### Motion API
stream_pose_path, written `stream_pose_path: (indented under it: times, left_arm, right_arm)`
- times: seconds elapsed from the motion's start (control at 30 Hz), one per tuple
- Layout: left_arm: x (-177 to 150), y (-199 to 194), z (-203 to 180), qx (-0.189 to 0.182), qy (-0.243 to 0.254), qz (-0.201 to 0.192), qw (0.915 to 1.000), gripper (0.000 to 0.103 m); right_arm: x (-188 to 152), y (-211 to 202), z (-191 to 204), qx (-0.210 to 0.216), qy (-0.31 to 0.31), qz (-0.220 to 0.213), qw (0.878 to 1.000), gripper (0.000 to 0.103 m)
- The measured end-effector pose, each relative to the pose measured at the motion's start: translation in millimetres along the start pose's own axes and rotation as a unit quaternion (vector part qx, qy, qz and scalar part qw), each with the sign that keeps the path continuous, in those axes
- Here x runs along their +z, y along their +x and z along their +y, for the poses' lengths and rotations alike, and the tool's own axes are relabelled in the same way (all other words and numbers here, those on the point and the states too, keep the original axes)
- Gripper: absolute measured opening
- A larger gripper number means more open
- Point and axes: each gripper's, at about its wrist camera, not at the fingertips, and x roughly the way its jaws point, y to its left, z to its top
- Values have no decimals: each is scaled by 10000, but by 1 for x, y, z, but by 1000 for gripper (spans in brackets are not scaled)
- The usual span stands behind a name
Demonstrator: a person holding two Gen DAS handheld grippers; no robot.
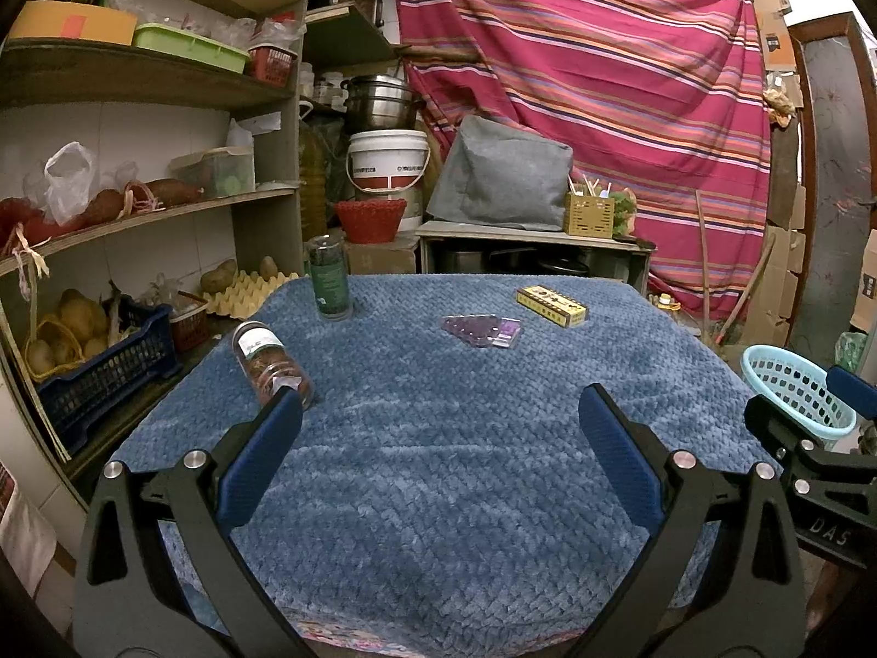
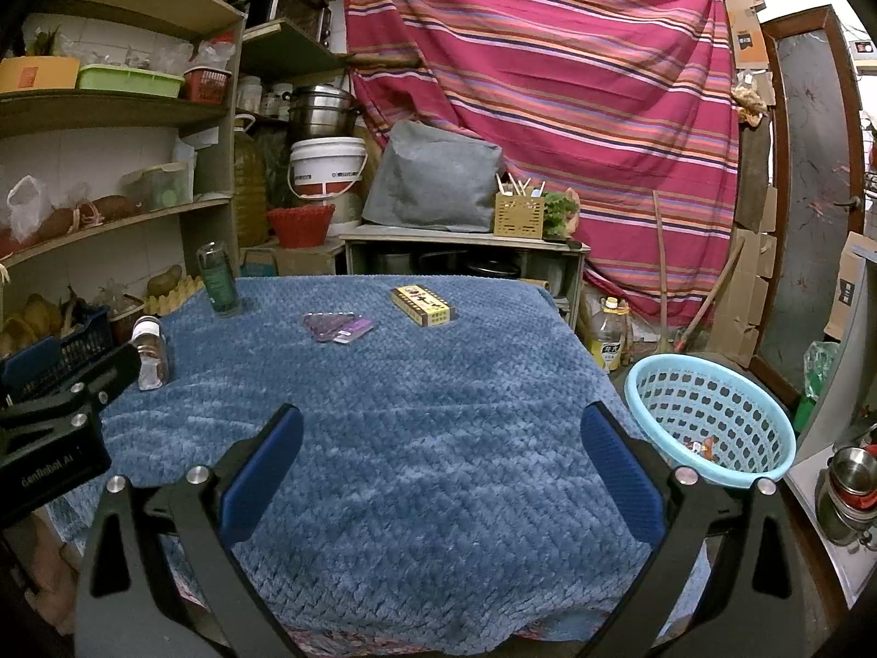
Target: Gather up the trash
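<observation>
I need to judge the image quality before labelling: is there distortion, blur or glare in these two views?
Left wrist view: strong fisheye bending, the shelves curve, corners are dark; the blue table cover is sharp, with no glare. Right wrist view: same bending; the door frame bows, overexposed white patch at the top right; the basket is clear, its small contents are hard to identify.

The left gripper (image 1: pixel 438 417) hovers low over a table draped in a blue blanket (image 1: pixel 466 466), its blue-padded jaws spread wide with nothing between them. A clear jar (image 1: pixel 268 364) lies on its side just beyond the left fingertip. Farther back a dark green bottle (image 1: pixel 328 279) stands upright, with a purple packet (image 1: pixel 482 330) and a yellow box (image 1: pixel 551 304) lying flat toward the far edge. Past the table's right side, a light blue basket (image 1: pixel 795 389) sits behind part of the right gripper (image 1: pixel 822 438).
</observation>
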Motion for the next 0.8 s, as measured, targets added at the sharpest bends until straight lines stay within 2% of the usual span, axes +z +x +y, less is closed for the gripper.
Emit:
stream_pose_path:
  times: [0.8]
  left_arm:
    - [-1,0,2,2,15,-13,10000,98]
  right_arm:
    - [0,0,-1,12,-31,16,10000,99]
